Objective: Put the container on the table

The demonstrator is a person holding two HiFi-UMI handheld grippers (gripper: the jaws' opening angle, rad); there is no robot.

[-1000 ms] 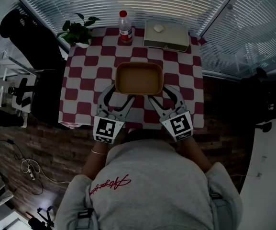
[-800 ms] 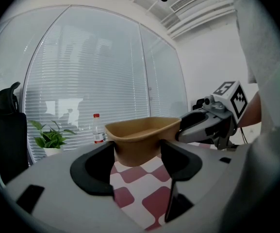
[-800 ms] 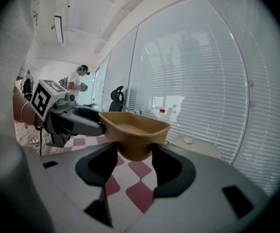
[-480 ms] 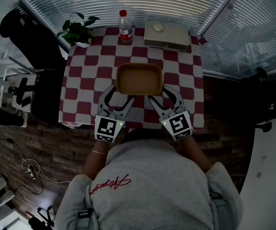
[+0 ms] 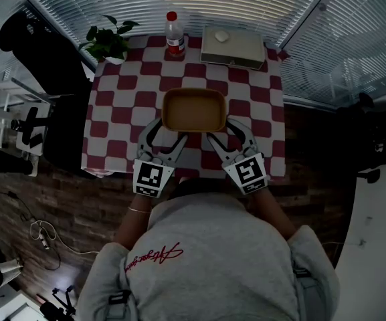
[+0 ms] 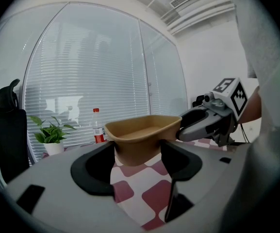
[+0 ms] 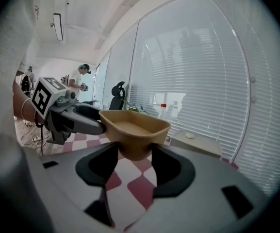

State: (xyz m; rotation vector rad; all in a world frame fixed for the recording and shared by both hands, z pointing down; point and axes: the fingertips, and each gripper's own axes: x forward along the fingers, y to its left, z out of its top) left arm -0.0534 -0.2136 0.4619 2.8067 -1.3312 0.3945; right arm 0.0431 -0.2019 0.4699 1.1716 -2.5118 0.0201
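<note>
Clamping the near corners of the tan rounded-rectangular paper container [image 5: 194,109], the left gripper [image 6: 137,150] and right gripper [image 7: 134,149] hold it between wide-set jaws, over the red-and-white checked table [image 5: 116,109]. Beyond the jaws stands a red-capped clear plastic bottle [image 5: 174,37]. Container and grippers sit as they did a second ago.

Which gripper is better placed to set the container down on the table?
Neither alone: left gripper and right gripper each clamp a near corner of the container, symmetrically. Probably best to move both together.
</note>
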